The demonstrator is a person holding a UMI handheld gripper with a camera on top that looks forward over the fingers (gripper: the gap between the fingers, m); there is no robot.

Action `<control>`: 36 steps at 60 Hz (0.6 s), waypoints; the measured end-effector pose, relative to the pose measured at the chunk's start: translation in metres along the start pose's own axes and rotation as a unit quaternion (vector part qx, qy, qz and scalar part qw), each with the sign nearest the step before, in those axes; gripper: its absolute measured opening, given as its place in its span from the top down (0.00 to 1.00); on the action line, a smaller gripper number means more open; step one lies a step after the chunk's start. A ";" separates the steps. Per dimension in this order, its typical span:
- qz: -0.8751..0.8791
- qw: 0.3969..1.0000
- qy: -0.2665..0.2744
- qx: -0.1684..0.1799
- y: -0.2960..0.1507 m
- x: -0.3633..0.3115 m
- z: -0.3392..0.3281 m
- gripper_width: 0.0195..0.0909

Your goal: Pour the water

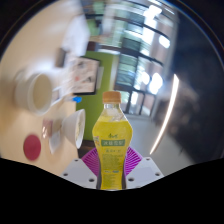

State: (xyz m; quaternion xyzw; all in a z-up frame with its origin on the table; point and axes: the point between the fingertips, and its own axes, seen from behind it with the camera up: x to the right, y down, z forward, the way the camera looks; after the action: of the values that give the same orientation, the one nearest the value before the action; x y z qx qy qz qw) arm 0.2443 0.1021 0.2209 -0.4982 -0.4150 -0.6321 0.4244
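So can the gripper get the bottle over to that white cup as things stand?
Probably yes. The gripper is shut on the yellow bottle, and the white cup stands just beside it with nothing visibly between them. The bottle's orange cap is on, though.

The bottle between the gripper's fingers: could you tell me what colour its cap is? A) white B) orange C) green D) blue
B: the bottle of yellow drink, standing upright between the gripper fingers with its yellow label facing the camera, carries an orange cap at its top.
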 end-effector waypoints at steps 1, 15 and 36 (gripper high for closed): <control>0.044 0.999 0.001 -0.006 0.000 0.005 0.006 0.89; 0.683 0.729 -0.050 0.025 0.014 -0.038 0.002 0.89; 0.748 0.642 -0.165 0.035 -0.003 -0.138 0.012 0.88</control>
State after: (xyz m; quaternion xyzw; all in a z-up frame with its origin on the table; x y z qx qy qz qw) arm 0.2646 0.1316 0.0865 -0.7197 0.0136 0.0082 0.6941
